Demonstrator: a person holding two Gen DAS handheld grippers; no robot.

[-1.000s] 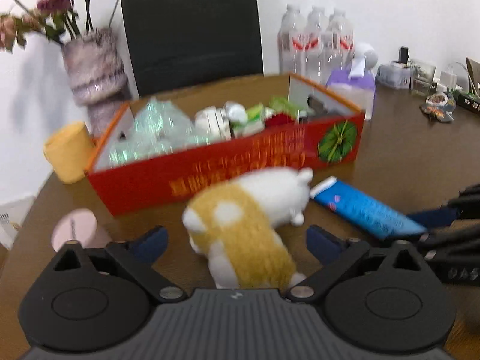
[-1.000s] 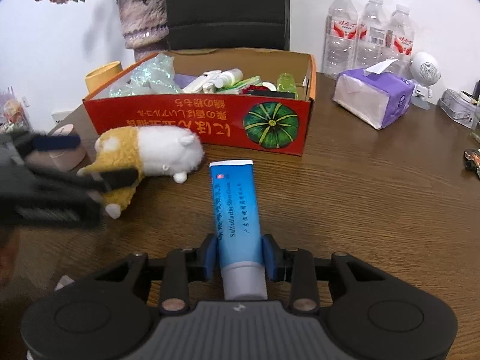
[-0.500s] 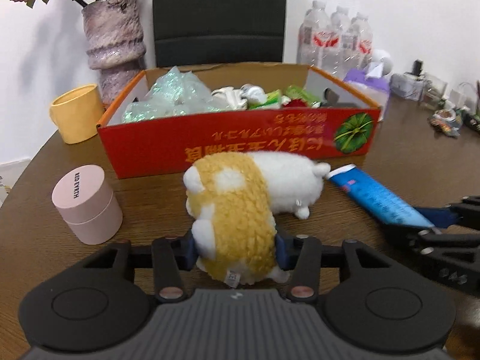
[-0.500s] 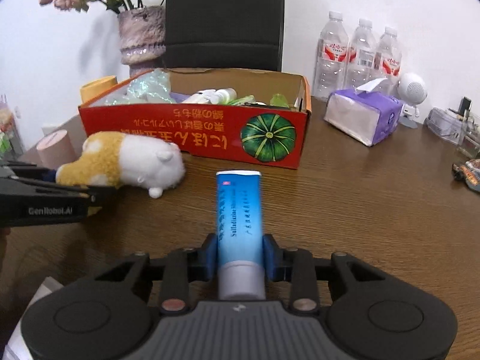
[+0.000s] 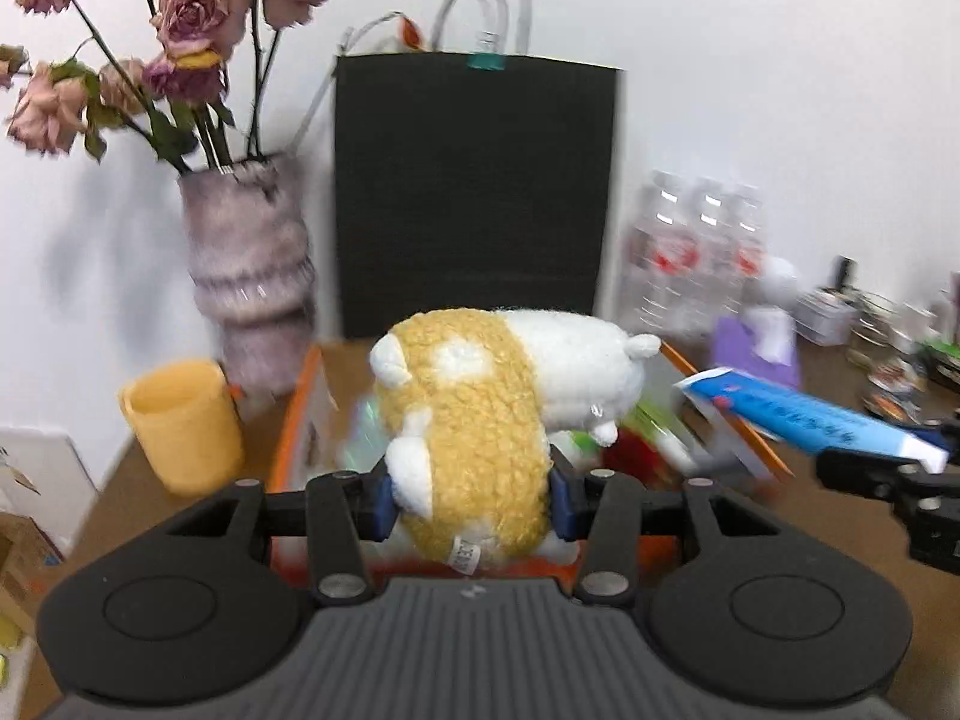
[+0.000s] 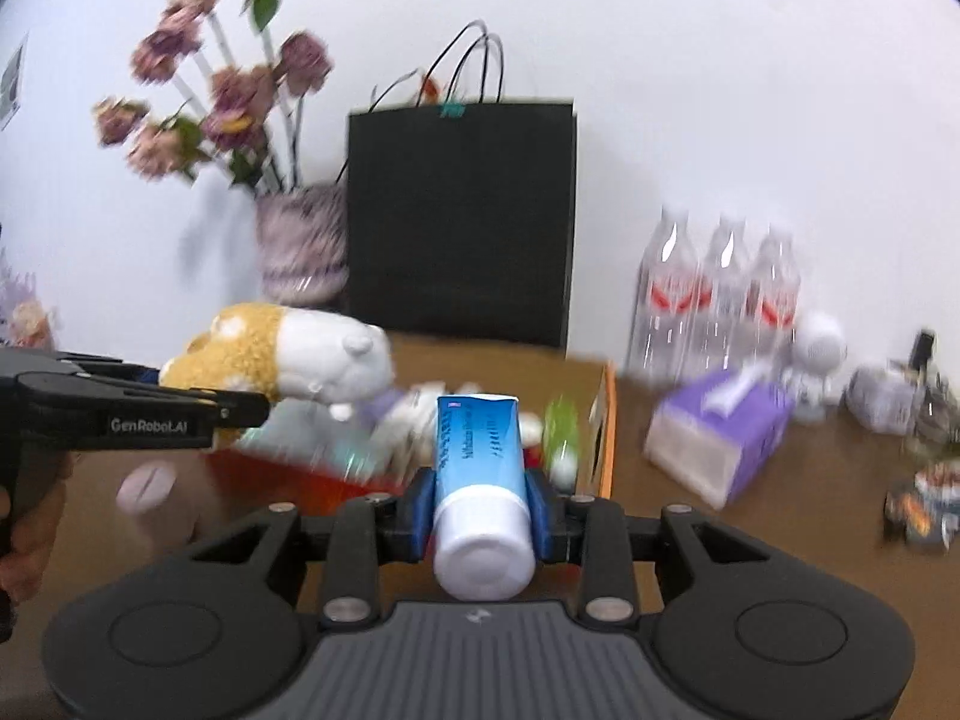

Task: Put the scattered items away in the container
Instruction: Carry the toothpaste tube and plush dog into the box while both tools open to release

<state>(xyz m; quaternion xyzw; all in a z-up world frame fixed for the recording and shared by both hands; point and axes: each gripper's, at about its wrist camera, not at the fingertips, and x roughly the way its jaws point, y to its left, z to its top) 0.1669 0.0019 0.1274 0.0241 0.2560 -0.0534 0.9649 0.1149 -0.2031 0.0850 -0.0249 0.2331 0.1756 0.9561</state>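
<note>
the plush hamster (image 5: 480, 420), yellow and white, is clamped between the pads of the left gripper (image 5: 471, 498) and hangs in the air above the near wall of the red cardboard box (image 5: 300, 420), not yet inside it. the blue and white tube of cream (image 6: 477, 474) is pinched near its cap end by the right gripper (image 6: 480, 510), pointing forward over the same box (image 6: 603, 438), also clear of the table. the box already holds a heap of small things, blurred here: something crinkly and clear, white bottles, a green packet. so most of the tidying looks done, and both held items seem to need only carrying over the rim and letting go. a pink round jar (image 6: 147, 486) sits on the wooden table (image 6: 750, 540) beside the box and may be left to collect. the yellow cup (image 5: 183, 426), vase (image 5: 249, 270), purple tissue pack (image 6: 714, 438) and water bottles (image 6: 720, 300) stand around it.
</note>
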